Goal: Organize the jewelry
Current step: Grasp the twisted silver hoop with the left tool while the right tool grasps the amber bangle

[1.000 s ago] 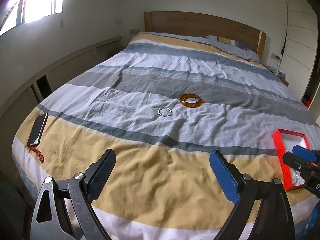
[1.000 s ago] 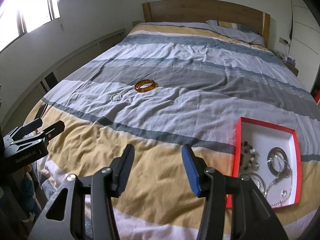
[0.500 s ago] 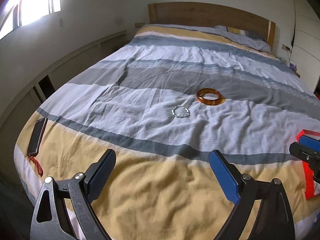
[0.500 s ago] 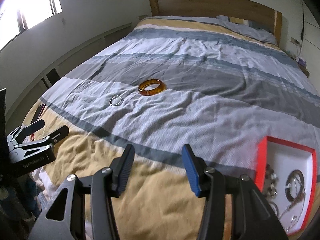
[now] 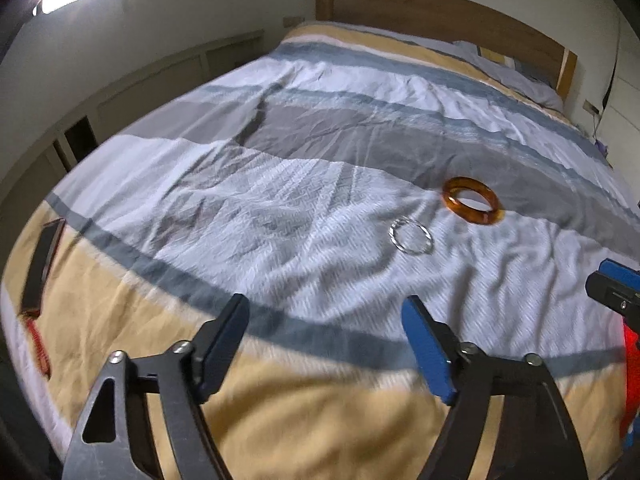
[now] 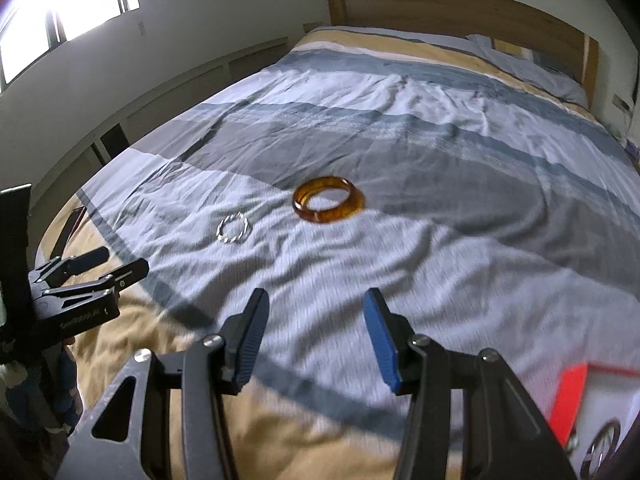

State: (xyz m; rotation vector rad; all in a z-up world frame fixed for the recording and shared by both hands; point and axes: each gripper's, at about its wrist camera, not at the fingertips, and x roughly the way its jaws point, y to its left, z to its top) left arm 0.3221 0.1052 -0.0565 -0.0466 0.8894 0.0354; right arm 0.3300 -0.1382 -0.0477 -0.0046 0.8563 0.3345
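Observation:
An amber bangle [image 5: 472,206] [image 6: 328,205] and a thin silver twisted bracelet [image 5: 411,237] [image 6: 233,229] lie side by side on the striped bedspread. My left gripper [image 5: 326,312] hovers short of the bracelet; its jaws are closing with nothing between them. My right gripper [image 6: 316,304] hangs just short of the bangle, open and empty. The red-rimmed jewelry tray [image 6: 576,400] with a few pieces inside sits at the bottom right in the right wrist view. Each gripper shows at the edge of the other's view: the left gripper [image 6: 104,268] and the right gripper [image 5: 616,280].
A phone [image 5: 42,264] with a red strap lies near the bed's left edge. A wooden headboard [image 6: 460,12] and pillows stand at the far end. A low wall ledge [image 5: 132,80] runs along the left. The bedspread [image 5: 312,140] is wrinkled.
Both grippers have moved forward and down over the bed toward the two bracelets, which now look larger. The left jaws have narrowed. The tray has slid toward the right edge of both views.

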